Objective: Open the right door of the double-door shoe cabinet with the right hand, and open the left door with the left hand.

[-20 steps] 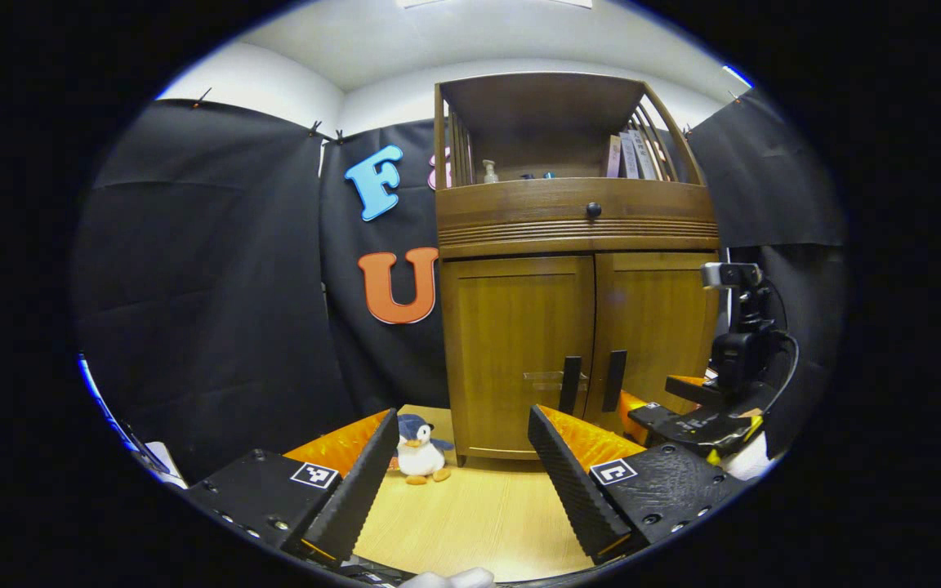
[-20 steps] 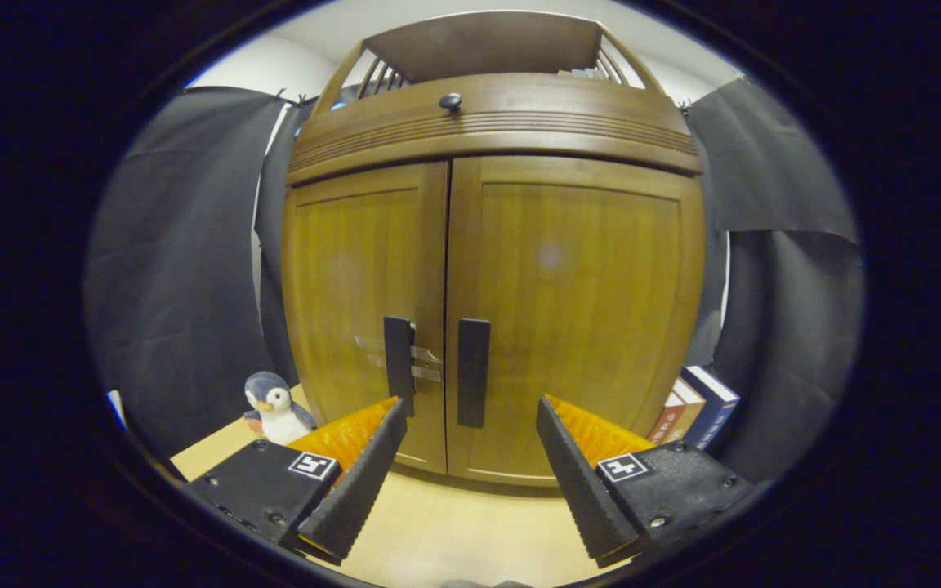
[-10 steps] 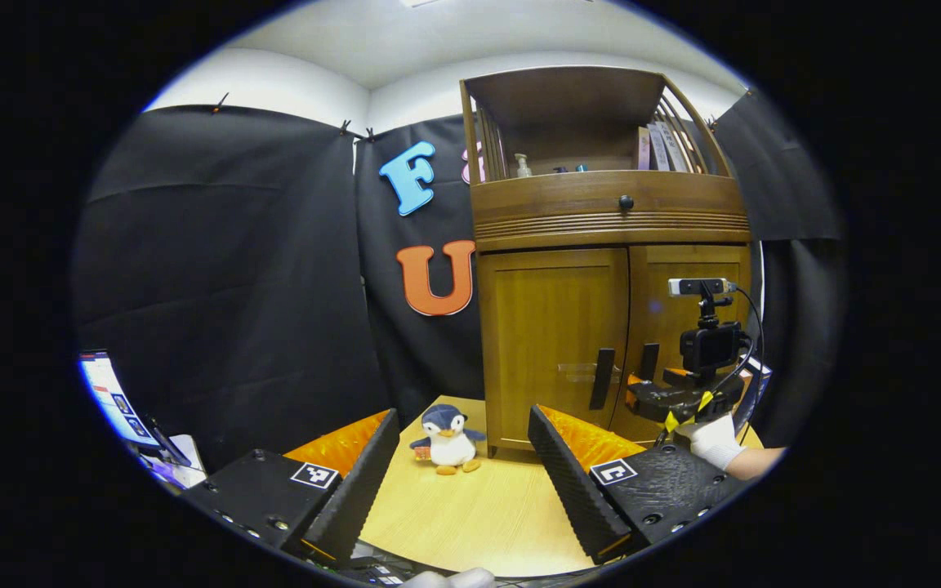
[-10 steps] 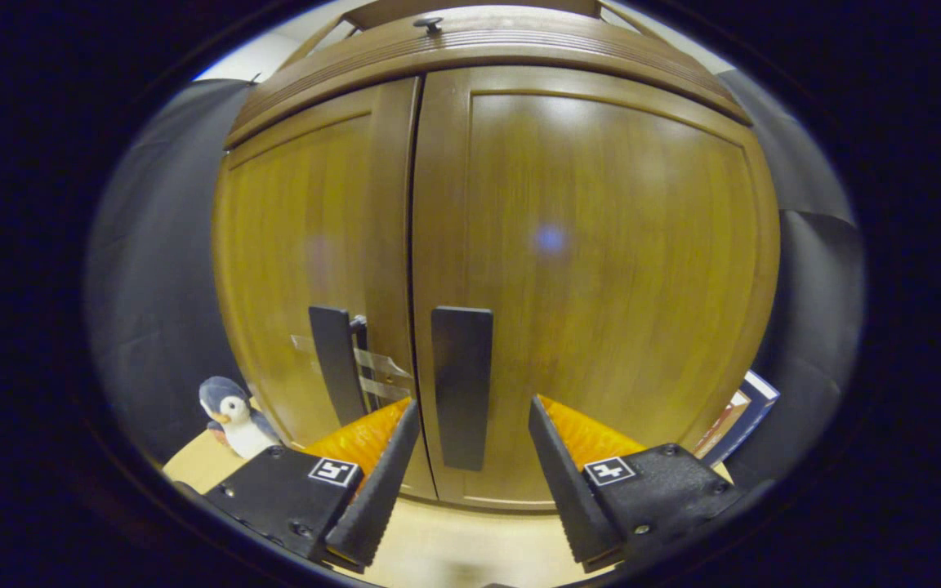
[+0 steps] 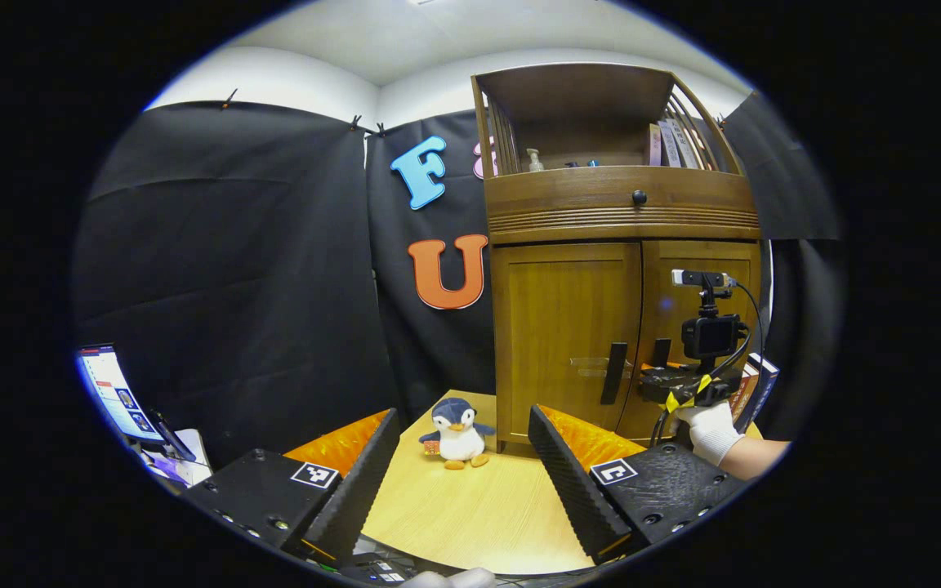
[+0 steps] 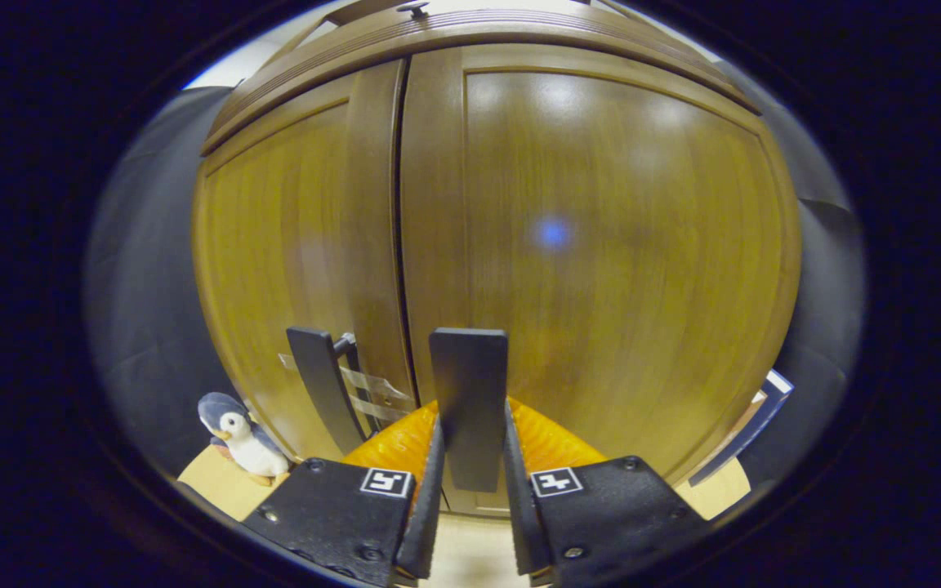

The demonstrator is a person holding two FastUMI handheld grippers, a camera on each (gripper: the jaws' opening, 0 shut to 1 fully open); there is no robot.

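Observation:
The wooden shoe cabinet [image 5: 626, 269] stands on the table with both doors shut. In the right gripper view my right gripper [image 6: 472, 490] is shut on the dark bar handle of the right door [image 6: 469, 400], one finger on each side of it. The left door's handle [image 6: 319, 384] stands just left of it. In the left gripper view my left gripper [image 5: 462, 482] hangs open over the table, well back from the cabinet, with nothing between its fingers. The right gripper [image 5: 683, 384] and a gloved hand [image 5: 711, 433] show there at the right door [image 5: 703, 327]. The left door [image 5: 564, 335] is untouched.
A plush penguin [image 5: 456, 433] sits on the wooden table [image 5: 470, 506] left of the cabinet's foot. Books [image 5: 752, 380] lean at the cabinet's right side. A screen [image 5: 111, 392] glows at the far left. Bottles and books stand on the cabinet's upper shelf [image 5: 601, 159].
My right gripper has moved in to the right door's handle and shut on it. My left gripper has drawn back and turned left, so the cabinet sits farther right in its view.

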